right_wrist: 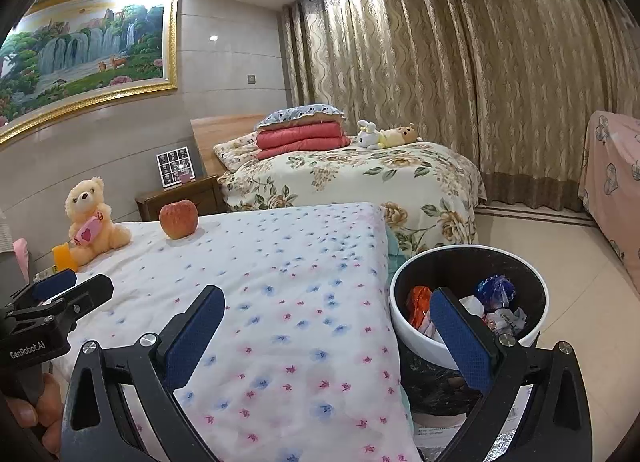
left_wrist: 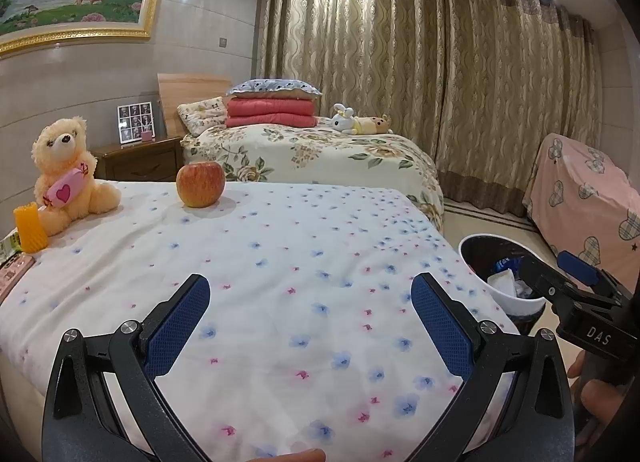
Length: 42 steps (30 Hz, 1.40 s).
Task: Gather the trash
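Both claws are hanging spread and empty over the bed: left claw, right claw. Trash is lying in the bin; reaching left risks grabbing the apple instead of the yellow foam net.

A home bedroom
Two made beds, a wooden nightstand, drawn curtains, a teddy bear and a framed waterfall painting
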Tool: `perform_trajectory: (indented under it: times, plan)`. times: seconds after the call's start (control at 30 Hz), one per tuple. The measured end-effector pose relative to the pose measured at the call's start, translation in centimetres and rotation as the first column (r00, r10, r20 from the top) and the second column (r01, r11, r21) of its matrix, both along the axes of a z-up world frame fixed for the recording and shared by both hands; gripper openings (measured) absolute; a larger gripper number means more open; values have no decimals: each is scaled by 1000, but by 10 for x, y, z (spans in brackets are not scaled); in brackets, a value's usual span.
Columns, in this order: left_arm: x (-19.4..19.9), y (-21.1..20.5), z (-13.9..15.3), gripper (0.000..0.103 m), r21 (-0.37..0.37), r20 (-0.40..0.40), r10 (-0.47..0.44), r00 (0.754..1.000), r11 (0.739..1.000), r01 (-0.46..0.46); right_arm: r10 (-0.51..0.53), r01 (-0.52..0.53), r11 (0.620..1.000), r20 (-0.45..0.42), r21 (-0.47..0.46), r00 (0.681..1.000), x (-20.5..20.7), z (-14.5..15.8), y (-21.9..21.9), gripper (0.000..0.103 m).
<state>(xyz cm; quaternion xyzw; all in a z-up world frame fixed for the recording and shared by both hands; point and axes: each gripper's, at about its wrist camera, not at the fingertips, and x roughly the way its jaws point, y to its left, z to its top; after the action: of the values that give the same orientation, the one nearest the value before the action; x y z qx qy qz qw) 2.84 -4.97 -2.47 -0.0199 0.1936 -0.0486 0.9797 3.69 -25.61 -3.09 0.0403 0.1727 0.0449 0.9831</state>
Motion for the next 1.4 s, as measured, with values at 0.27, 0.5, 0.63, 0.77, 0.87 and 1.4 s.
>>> perform_trajectory:
  times: [0.27, 0.5, 0.63, 0.77, 0.87, 1.4]
  plan:
    - [-2, -1, 0, 103, 9, 8, -1, 1000, 1000, 1, -1, 1, 1000, -4, 11, 1000, -1, 0, 0, 103]
    - [-2, -1, 1, 103, 8, 6, -8, 1000, 1000, 8, 0, 0, 1000, -1, 18, 1000, -1, 1, 0, 103]
    - [-2, -1, 1, 103, 8, 2, -10, 1000, 1000, 10, 2, -2, 1000, -4, 20, 1000, -2, 1, -1, 103]
    - [-2, -2, 1, 103, 8, 1, -11, 1000, 1000, 11, 1, -1, 1000, -6, 21, 1000, -1, 1, -1, 103]
    - [-1, -2, 1, 103, 10, 0, -11, 1000, 1000, 11, 2, -1, 1000, -6, 23, 1000, -2, 1, -1, 103]
    - [-1, -3, 0, 103, 10, -8, -14, 1000, 1000, 14, 3, -2, 1000, -6, 21, 1000, -2, 1, -1, 103]
